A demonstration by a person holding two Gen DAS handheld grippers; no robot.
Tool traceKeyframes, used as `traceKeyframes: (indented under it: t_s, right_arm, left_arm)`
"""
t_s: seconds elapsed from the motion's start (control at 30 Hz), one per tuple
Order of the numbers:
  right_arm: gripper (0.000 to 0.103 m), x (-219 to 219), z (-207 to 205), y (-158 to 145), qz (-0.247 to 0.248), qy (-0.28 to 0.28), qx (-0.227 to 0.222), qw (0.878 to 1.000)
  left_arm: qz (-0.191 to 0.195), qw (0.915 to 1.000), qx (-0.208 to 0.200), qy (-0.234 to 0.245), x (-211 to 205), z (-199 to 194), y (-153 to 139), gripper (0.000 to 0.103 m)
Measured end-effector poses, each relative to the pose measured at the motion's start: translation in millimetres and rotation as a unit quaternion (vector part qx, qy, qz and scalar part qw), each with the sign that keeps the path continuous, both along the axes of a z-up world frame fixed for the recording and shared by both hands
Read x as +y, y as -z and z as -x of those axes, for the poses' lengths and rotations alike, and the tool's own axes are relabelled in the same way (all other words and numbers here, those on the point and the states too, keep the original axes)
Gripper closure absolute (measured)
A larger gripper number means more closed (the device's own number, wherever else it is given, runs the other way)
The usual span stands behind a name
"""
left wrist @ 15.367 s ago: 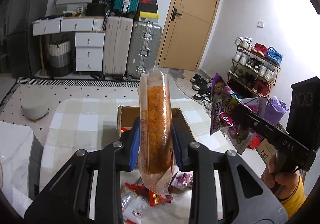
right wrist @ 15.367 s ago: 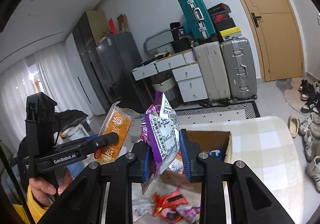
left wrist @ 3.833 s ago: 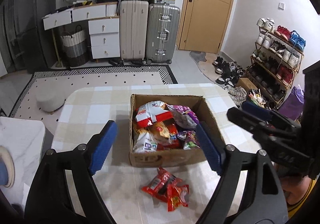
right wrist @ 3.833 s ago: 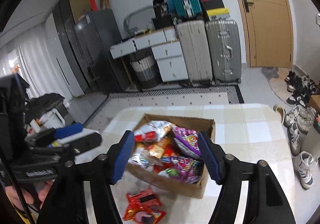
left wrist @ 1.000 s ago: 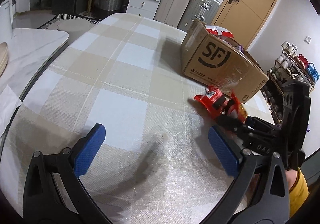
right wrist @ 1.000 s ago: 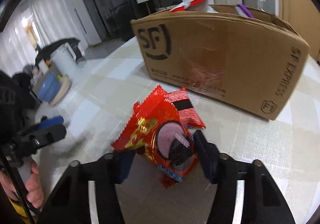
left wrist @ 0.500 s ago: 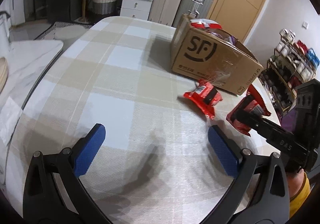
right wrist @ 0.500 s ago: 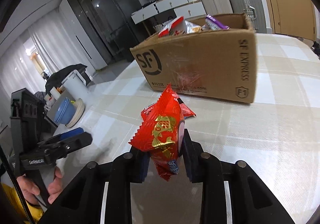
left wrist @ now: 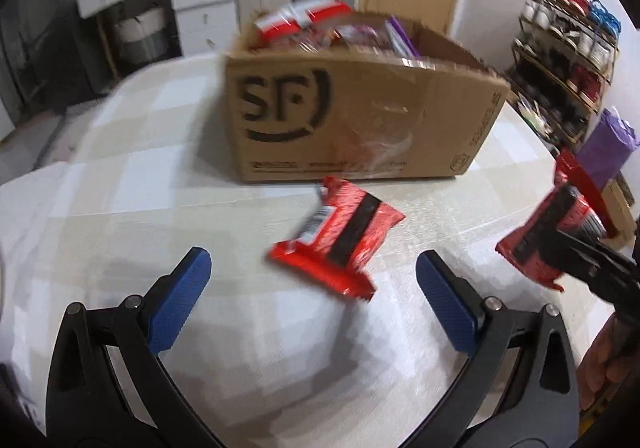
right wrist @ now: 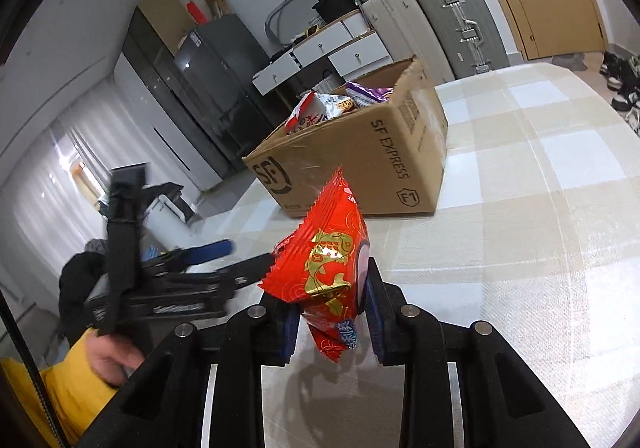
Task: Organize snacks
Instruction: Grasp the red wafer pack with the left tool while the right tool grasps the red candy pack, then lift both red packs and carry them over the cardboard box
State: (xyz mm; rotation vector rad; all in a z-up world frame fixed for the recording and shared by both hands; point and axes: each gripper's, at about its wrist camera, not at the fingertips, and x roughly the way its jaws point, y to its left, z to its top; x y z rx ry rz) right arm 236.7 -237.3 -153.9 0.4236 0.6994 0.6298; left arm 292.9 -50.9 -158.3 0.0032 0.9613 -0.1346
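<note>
My right gripper [right wrist: 330, 316] is shut on a red snack packet with a gold fish print [right wrist: 324, 260], held upright above the checked tablecloth; the same packet [left wrist: 560, 232] shows at the right edge of the left wrist view. My left gripper [left wrist: 312, 300] stands wide open just short of a second red packet with a black band [left wrist: 340, 240], which lies flat on the cloth in front of the cardboard SF box [left wrist: 352, 112]. The box [right wrist: 360, 168] is full of snack bags, red, white and purple.
The checked tablecloth [right wrist: 540, 208] stretches right of the box. Behind stand suitcases [right wrist: 452, 20], white drawers [right wrist: 332, 48] and a dark fridge [right wrist: 208, 64]. A shoe rack [left wrist: 568, 48] and a purple bag [left wrist: 608, 144] stand off the table's right side. A hand in a yellow sleeve [right wrist: 80, 368] holds the left gripper.
My right gripper lifted the fish-print packet off the cloth and drew it back from the box. My left gripper swung in toward the black-banded packet, which now lies between its open fingers' reach.
</note>
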Motion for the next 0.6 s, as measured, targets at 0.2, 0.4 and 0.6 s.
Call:
traceKeyframes:
  t_s: [0.2, 0.4, 0.6]
  right_arm:
    - [0.074, 1, 0, 7, -0.015, -0.004, 0.005, 1.000]
    - [0.074, -2, -6, 15, -0.031, -0.009, 0.013, 0.999]
    - [0.074, -2, -3, 15, -0.036, -0.008, 0.015, 0.999]
  left_arm:
    - [-0.034, 0.9989, 0.020, 0.026, -14, -20, 23, 0.004]
    - [-0.038, 0.9979, 0.000, 0.052, -23, -23, 21, 0.041]
    - [-0.012, 0.9979, 0.005, 0.063, -20, -16, 15, 0.062]
